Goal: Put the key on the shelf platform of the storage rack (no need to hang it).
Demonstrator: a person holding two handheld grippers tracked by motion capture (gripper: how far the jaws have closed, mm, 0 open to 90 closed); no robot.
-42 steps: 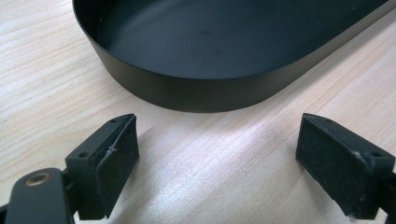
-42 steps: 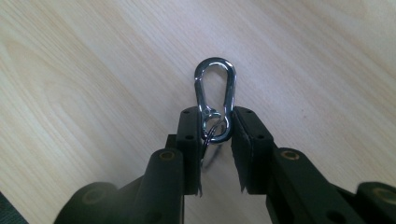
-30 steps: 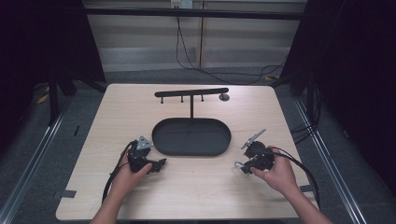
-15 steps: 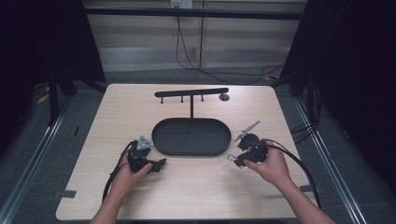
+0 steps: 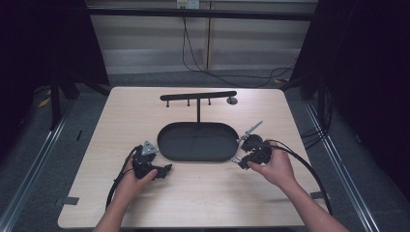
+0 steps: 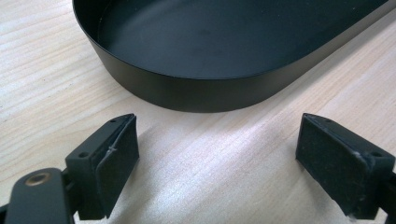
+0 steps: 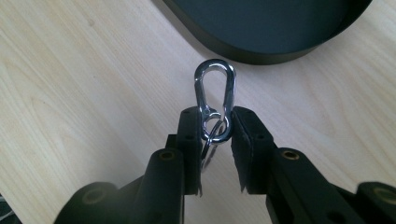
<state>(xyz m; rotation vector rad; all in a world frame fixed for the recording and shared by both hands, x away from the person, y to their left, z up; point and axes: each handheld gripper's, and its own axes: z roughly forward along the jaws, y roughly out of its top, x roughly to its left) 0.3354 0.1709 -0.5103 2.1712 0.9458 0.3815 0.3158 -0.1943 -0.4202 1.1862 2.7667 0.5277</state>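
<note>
A silver carabiner with a small key ring at its lower end is pinched between the jaws of my right gripper, pointing toward the rim of a black oval tray. In the high view my right gripper sits just off the right end of the tray. My left gripper rests low by the tray's left front, and in its own view its gripper stands open over bare wood, facing the tray wall.
A black T-shaped hanger stand with short pegs rises behind the tray. The wooden table has room in front and at both sides. Cables trail from both grippers toward the table's front corners.
My right gripper has moved left and slightly forward, carrying the carabiner up to the tray's right end. The left gripper has stayed put.
</note>
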